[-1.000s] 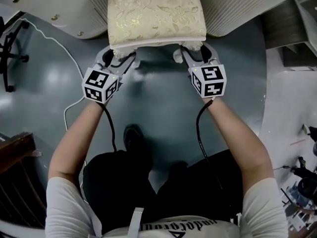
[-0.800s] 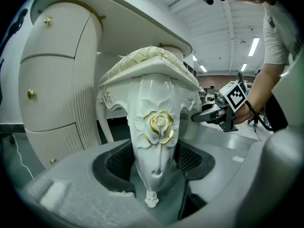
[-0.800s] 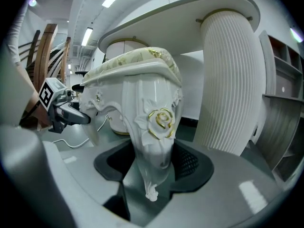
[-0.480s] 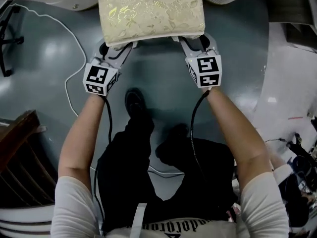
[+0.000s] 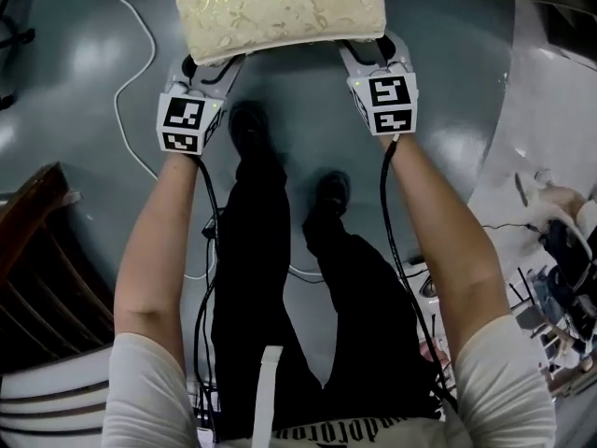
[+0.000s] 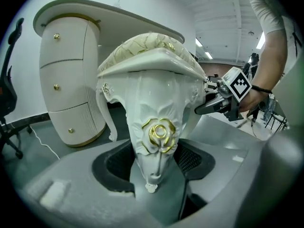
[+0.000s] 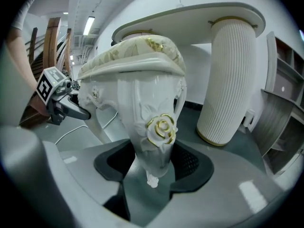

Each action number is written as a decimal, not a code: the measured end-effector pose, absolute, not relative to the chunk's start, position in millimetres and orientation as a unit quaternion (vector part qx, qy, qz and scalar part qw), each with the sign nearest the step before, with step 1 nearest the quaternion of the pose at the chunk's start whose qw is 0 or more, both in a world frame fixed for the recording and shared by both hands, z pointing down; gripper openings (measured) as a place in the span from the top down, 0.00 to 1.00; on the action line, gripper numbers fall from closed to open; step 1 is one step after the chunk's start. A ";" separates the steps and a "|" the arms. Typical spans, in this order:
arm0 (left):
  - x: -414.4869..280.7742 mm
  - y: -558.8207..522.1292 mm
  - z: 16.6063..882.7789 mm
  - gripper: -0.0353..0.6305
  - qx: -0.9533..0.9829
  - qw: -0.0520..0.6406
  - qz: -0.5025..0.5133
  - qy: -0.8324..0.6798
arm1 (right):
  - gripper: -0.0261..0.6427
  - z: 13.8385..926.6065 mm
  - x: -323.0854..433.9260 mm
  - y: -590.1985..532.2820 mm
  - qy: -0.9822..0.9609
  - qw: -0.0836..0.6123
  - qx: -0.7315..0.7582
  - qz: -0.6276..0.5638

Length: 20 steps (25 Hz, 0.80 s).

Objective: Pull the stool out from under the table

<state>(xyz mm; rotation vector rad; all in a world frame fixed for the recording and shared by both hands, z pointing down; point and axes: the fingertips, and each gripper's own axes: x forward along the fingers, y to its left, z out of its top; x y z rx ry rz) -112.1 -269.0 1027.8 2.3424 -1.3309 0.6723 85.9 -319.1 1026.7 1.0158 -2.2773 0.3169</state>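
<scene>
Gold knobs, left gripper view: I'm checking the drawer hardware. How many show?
3, stacked vertically: top knob, middle knob, bottom knob. Others may be hidden round the side.

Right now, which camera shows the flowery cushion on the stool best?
The head view: it looks straight down on the cushion, so most of its leafy top shows. The left gripper view and right gripper view look from low and catch only its side.

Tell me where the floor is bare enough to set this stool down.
Bare grey floor lies right of the stool, up to the pale floor strip, and left of it beyond the white cable. Crowded: the person's shoes just behind it, dark wooden furniture lower left, gear and cords lower right.
</scene>
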 end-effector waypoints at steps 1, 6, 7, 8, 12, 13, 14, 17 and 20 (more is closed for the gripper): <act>-113.1 -259.1 1027.9 0.56 0.827 0.184 0.243 -0.472 | 0.62 1026.7 85.3 -309.3 -0.860 0.313 0.383 0.125; -110.3 -233.8 1030.3 0.56 0.817 0.195 0.259 -0.477 | 0.62 1025.4 87.9 -285.0 -0.856 0.327 0.378 0.132; -109.0 -228.0 1030.2 0.56 0.816 0.199 0.259 -0.477 | 0.62 1025.4 88.6 -279.2 -0.856 0.330 0.375 0.136; -109.1 -227.3 1029.1 0.56 0.815 0.201 0.260 -0.477 | 0.62 1025.0 88.3 -278.3 -0.856 0.331 0.373 0.138; -111.5 -236.3 1026.5 0.56 0.805 0.201 0.264 -0.492 | 0.62 1021.3 85.8 -279.9 -0.852 0.330 0.379 0.147; -110.3 -230.0 1027.3 0.56 0.801 0.206 0.263 -0.497 | 0.62 1021.6 87.4 -271.9 -0.850 0.330 0.382 0.150; -107.9 -220.6 1027.3 0.56 0.798 0.210 0.261 -0.501 | 0.62 1021.7 90.3 -261.5 -0.849 0.329 0.386 0.150; -99.4 -167.9 1025.4 0.56 0.798 0.206 0.256 -0.506 | 0.62 1020.1 99.7 -208.7 -0.847 0.327 0.394 0.141; -92.1 -98.2 1027.7 0.56 0.796 0.207 0.260 -0.506 | 0.62 1021.3 106.4 -139.0 -0.850 0.328 0.387 0.141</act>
